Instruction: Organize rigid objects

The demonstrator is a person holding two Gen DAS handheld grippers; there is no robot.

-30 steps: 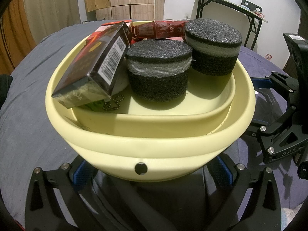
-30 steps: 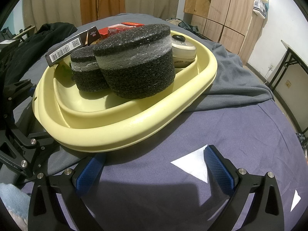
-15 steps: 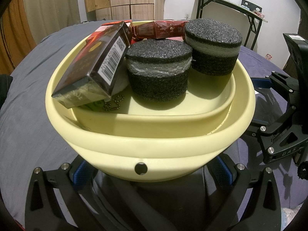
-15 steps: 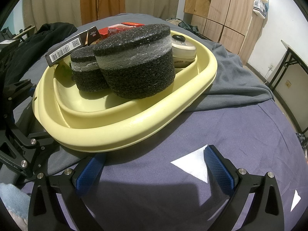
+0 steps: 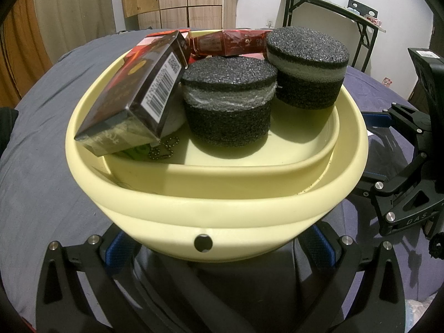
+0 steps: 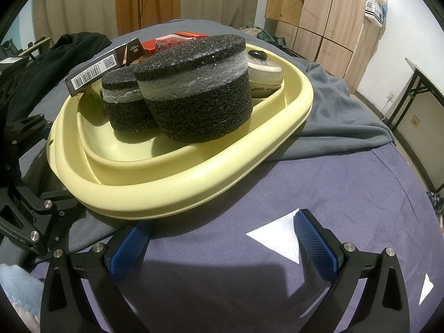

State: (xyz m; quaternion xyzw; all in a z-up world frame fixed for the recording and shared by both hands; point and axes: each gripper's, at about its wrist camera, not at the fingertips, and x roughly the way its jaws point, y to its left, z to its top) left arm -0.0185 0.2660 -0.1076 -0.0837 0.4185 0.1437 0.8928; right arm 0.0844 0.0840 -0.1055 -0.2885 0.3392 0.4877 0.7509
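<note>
The yellow basin (image 6: 177, 191) sits on the bed with open purple sheet (image 6: 319, 183) beside its rim, holding foam cylinders (image 5: 230, 105), while the left gripper (image 5: 216, 249) and right gripper (image 6: 222, 238) both stay spread, nothing having moved.

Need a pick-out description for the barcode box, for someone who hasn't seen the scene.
Find the pale yellow basin on the grey bedspread. At its edge, beside two black foam cylinders, a dark glossy box leans tilted. It alone has a white barcode label.
</note>
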